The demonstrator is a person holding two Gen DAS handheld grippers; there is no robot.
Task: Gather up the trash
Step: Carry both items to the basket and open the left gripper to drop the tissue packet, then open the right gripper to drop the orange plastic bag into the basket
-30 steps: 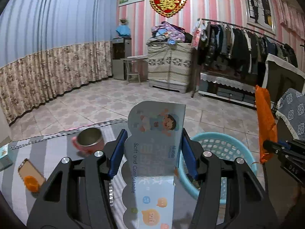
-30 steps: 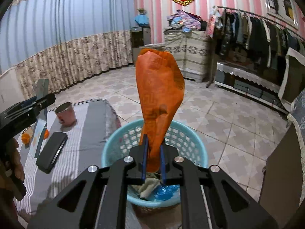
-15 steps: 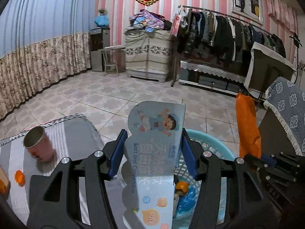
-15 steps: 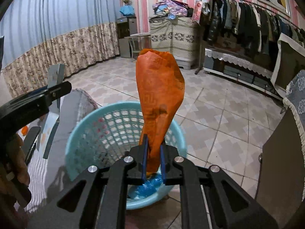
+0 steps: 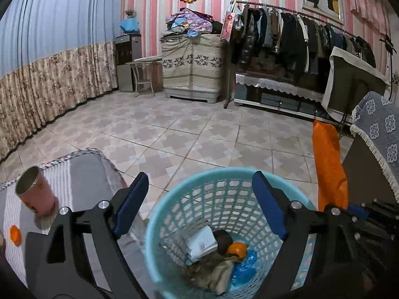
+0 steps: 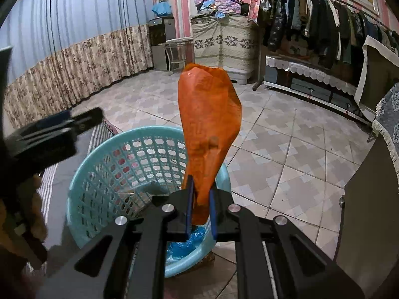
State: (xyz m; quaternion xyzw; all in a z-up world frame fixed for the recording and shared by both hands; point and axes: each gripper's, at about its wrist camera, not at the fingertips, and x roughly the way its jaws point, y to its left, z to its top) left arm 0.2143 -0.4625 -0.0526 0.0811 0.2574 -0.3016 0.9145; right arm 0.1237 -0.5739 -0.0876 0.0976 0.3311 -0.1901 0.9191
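Two grippers are at work over one bin. Far left in the left wrist view, a pink cup (image 5: 35, 194) stands on the striped cloth of a table (image 5: 82, 174), with a small orange scrap (image 5: 15, 235) lying near it on the same cloth; both are well apart from the bin. The left gripper (image 5: 199, 204) hangs with its jaws spread wide and nothing between them, directly above the pale blue basket (image 5: 174, 224). Inside the basket lie a white packet (image 5: 202, 243), a dark round thing, an orange peel (image 5: 238, 249), a blue bag (image 5: 243, 270) and some brownish crumpled scraps.

Further right, the right gripper (image 6: 200, 204) is clamped on the lower end of an orange bag (image 6: 209, 124), which stands upright out of the jaws. From its own view, the grip sits over the near right part of the basket's rim (image 6: 82, 174), so the bag is above or just beside the opening rather than plainly centred; the exact overlap cannot be told.

By the look of it, the step in hand is dropping rubbish into the basket: the left side seems done with its piece, the right has not yet let go. The next move likely calls for shifting the right gripper a little toward the middle of the basket, tipping the bag downward, then spreading the jaws so the light plastic falls inside and does not catch on the rim or drift to the tiled floor.
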